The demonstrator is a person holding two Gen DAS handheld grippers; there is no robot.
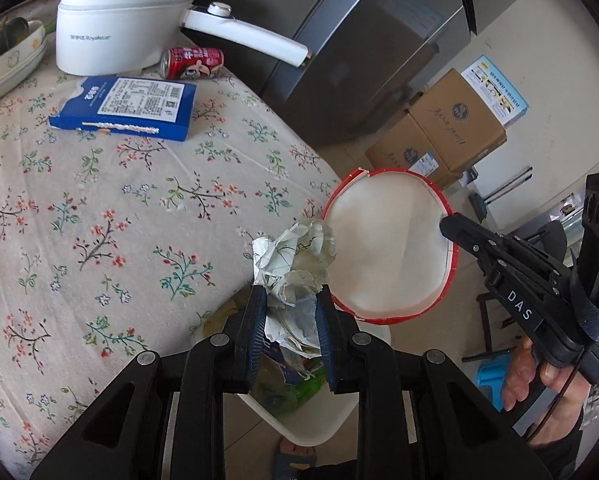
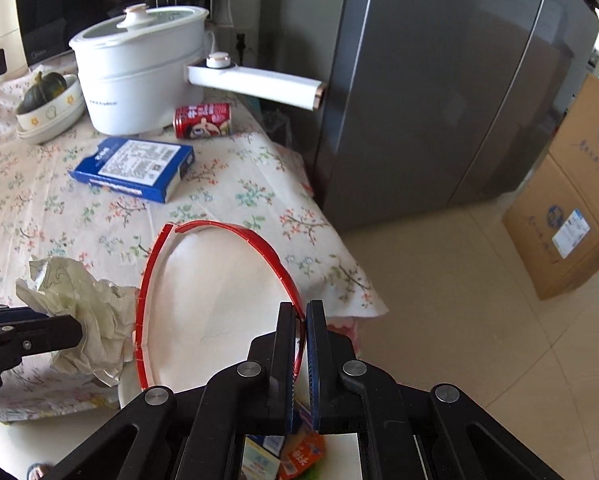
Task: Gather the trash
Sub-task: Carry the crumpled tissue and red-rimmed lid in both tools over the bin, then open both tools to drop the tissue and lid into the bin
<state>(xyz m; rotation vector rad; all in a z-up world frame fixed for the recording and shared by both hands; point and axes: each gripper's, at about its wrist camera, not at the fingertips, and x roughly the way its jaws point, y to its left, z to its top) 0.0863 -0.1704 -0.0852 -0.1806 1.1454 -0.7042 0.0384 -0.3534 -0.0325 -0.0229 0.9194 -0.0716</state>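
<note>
The left gripper clamps a paper wad (light, soft, crushable). The right gripper pinches the bowl at its thin, cracked red rim, a flimsy hold.

The right gripper pinches the red rim of a white paper bowl between its closed fingers, holding it tilted at the table's edge; the rim is split near its top; to the left, the left gripper grips a crumpled paper wad just beside the bowl; below, a white bin holds colourful wrappers; on the floral tablecloth lie a blue box and a red can on its side, near a white electric pot; a grey fridge stands to the right, cardboard boxes beyond it.
</note>
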